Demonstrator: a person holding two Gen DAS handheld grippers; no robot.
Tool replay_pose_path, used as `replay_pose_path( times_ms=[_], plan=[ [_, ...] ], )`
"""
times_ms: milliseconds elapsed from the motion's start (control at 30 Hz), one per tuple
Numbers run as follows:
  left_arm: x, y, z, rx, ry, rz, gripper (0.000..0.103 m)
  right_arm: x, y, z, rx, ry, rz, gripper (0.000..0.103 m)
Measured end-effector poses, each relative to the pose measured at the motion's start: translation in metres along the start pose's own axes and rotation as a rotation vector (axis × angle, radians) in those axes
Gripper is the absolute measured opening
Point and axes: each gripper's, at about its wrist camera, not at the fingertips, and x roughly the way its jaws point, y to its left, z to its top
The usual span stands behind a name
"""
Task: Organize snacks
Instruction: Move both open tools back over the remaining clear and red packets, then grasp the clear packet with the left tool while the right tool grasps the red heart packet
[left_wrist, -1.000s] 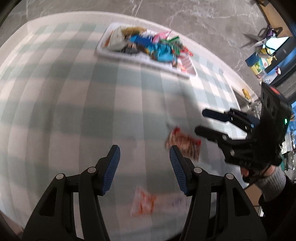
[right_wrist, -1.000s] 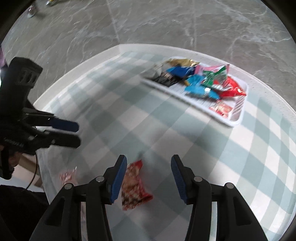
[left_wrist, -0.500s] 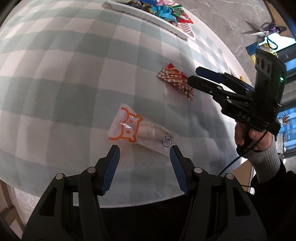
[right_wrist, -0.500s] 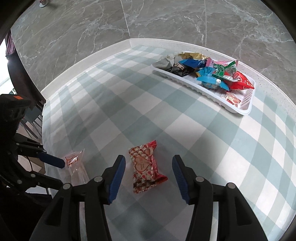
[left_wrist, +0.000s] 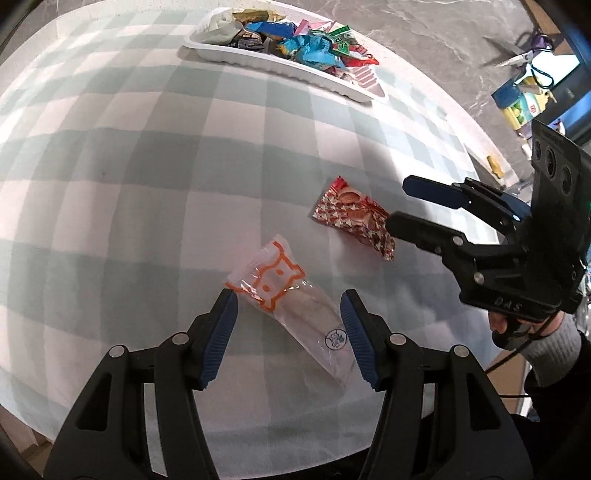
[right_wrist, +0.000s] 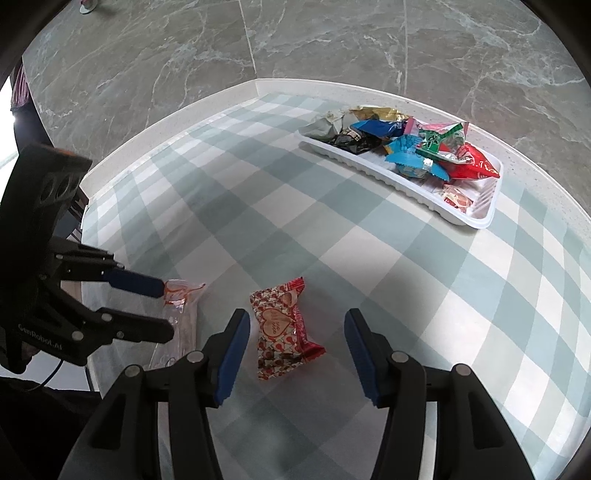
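A clear snack packet with an orange bear print (left_wrist: 291, 310) lies on the checked tablecloth between the open jaws of my left gripper (left_wrist: 288, 306), which is low over it. A red heart-patterned snack packet (right_wrist: 284, 328) lies between the open jaws of my right gripper (right_wrist: 295, 325); it also shows in the left wrist view (left_wrist: 351, 216). The clear packet (right_wrist: 183, 306) shows partly hidden behind the left gripper (right_wrist: 162, 306) in the right wrist view. A white tray (right_wrist: 476, 221) holding several snack packets sits at the far side of the table; it also shows in the left wrist view (left_wrist: 255, 61).
The checked tablecloth (left_wrist: 147, 184) covers a white table with a raised rim (right_wrist: 207, 103). The near table edge lies just under both grippers. A marble floor (right_wrist: 332, 44) is beyond, with clutter and scissors (left_wrist: 517, 59) at the far right.
Both grippers have come closer to their packets, each now framing one between open jaws. The left view tilted up, bringing the tray back into sight.
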Motion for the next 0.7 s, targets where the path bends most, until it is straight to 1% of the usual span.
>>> replay_pose_path(
  times_ms=[100,300,500,700],
  plan=[
    [0.001,0.001,0.0,-0.021,0.011,0.006,0.056,0.005,0.002,0.001,-0.019,0.01,-0.002,0.058],
    [0.007,-0.006,-0.013,-0.05,0.032,0.019,0.056,0.018,0.008,0.002,-0.073,0.043,-0.004,0.058],
    [0.012,-0.018,-0.022,-0.038,0.017,0.076,0.056,0.03,0.011,-0.002,-0.123,0.079,-0.03,0.058],
    [0.015,-0.027,-0.024,-0.035,-0.007,0.126,0.056,0.035,0.015,-0.006,-0.147,0.093,-0.04,0.058]
  ],
)
